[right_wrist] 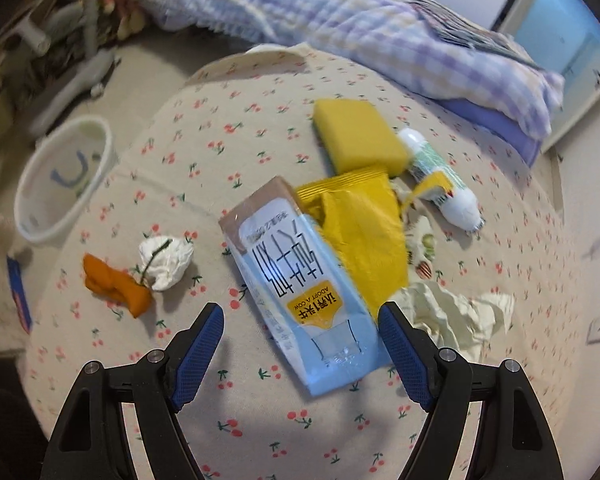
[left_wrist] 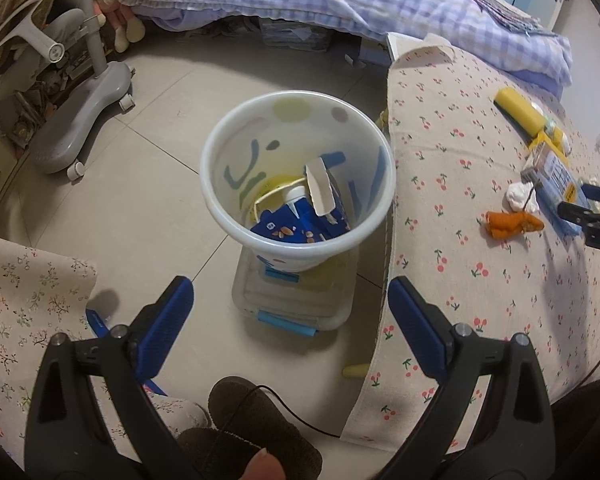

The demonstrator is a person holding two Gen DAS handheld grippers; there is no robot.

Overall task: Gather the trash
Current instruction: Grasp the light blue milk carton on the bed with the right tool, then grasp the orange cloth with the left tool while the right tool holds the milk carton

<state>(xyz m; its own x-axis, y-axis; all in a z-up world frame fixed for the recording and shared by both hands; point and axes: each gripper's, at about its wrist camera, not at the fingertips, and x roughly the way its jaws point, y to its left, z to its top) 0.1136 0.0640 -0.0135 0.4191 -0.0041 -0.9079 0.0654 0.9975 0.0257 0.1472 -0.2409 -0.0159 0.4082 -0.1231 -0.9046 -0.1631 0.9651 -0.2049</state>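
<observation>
Left gripper (left_wrist: 288, 312): jaws released, hovering above the white bin (left_wrist: 236, 216), which stands on the floor beside the desk (left_wrist: 480, 280).
Bin contents: a blue carton (left_wrist: 300, 224) and a torn cardboard flap.
Right gripper (right_wrist: 300, 332): jaws released, straddling the near end of a pale-blue milk carton (right_wrist: 296, 280) lying flat on the cherry-print cloth.
Carton label: "ADOPT A COW" on a yellow badge, with large Chinese lettering.
Nearby trash: yellow wrapper (right_wrist: 356, 232), yellow sponge (right_wrist: 356, 140), white tube (right_wrist: 440, 180), orange peel (right_wrist: 116, 284), crumpled tissue (right_wrist: 166, 258).
</observation>
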